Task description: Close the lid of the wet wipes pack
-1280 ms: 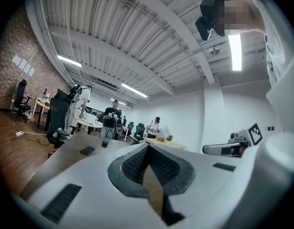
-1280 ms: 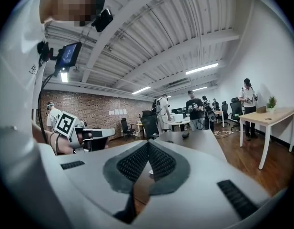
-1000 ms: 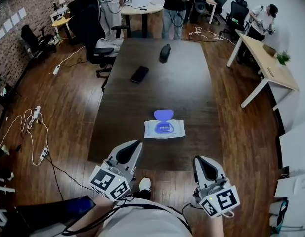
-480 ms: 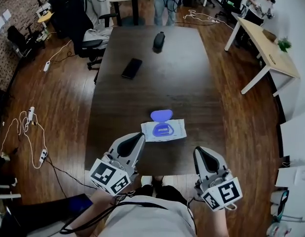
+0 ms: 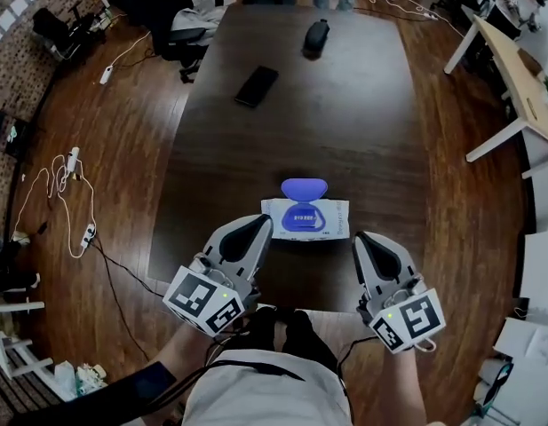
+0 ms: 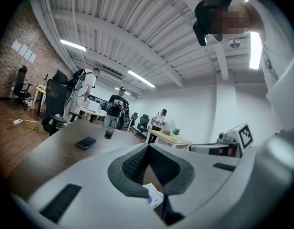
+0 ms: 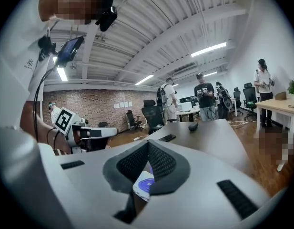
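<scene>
Currently: wet wipes pack (image 5: 331, 221), long axis 9–3, lid (image 5: 304, 188) flipped toward 12; 1 o'clock of nearer left gripper (image 5: 258, 226), 11 o'clock of right gripper (image 5: 366, 240); both jaws closed, empty.

A white, rectangular wet wipes pack (image 5: 331, 220) is laid flat on the dark table (image 5: 345, 105), close to its near edge. Its blue oval lid (image 5: 304, 189) is flipped open toward the far side, leaving the blue opening exposed.

i'm seeing a white wipes pack (image 5: 331, 221), its blue lid (image 5: 304, 188), a dark brown bench (image 5: 345, 122), a grey left tool (image 5: 258, 225) and right tool (image 5: 365, 240).
</scene>
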{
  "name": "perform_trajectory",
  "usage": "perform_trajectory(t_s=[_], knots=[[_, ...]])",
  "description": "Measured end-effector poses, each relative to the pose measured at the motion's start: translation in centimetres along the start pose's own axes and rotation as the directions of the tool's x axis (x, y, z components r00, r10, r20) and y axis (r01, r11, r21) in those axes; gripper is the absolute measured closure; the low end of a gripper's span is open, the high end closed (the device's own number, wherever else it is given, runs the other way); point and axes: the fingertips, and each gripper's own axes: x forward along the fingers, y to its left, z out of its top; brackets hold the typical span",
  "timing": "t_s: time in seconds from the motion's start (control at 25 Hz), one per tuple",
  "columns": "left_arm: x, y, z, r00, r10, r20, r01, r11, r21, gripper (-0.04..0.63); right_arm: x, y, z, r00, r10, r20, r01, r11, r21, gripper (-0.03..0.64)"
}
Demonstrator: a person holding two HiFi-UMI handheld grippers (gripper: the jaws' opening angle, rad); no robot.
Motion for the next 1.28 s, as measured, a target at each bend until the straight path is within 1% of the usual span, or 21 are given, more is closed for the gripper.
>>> perform_trajectory(t_s=[0.16, 0.24, 0.32, 0.44, 0.6, 0.8, 0.96, 1.28], knots=[[1.6, 1.8, -3.3, 0.999, 0.023, -0.026, -0.024, 0.999, -0.032, 0.595, 3.0, -1.5, -2.4, 0.996, 0.076, -0.036, -0.076, 0.997, 0.002, 0.611], [2.4, 2.7, -5.0, 0.999, 0.028, -0.030, -0.030, 0.998, -0.062, 0.595, 4.5, -2.3, -3.6, 0.993, 0.105, -0.057, -0.105, 0.994, 0.001, 0.611], [2.9, 3.6, -6.0, 0.998, 0.050, -0.044, -0.053, 0.995, -0.079, 0.595, 6.1, -2.8, -5.0, 0.989, 0.129, -0.073, -0.129, 0.992, 0.007, 0.609], [3.4, 4.6, -7.4, 0.995, 0.076, -0.070, -0.083, 0.992, -0.091, 0.595, 8.4, -3.4, -7.0, 0.982, 0.161, -0.097, -0.159, 0.987, 0.026, 0.564], [4.3, 5.6, -9.2, 0.995, 0.077, -0.064, -0.083, 0.991, -0.103, 0.595, 11.0, -4.4, -9.2, 0.972, 0.192, -0.137, -0.189, 0.981, 0.033, 0.489], [4.8, 7.1, -10.3, 0.990, 0.110, -0.083, -0.119, 0.986, -0.115, 0.595, 13.7, -5.3, -12.2, 0.959, 0.213, -0.187, -0.209, 0.977, 0.041, 0.417], [5.3, 7.4, -11.1, 0.991, 0.105, -0.080, -0.115, 0.985, -0.130, 0.595, 14.7, -6.4, -13.5, 0.951, 0.216, -0.221, -0.219, 0.976, 0.011, 0.363], [5.0, 8.0, -12.8, 0.988, 0.115, -0.101, -0.130, 0.980, -0.153, 0.595, 16.2, -6.4, -15.3, 0.942, 0.236, -0.239, -0.238, 0.971, 0.021, 0.357]])
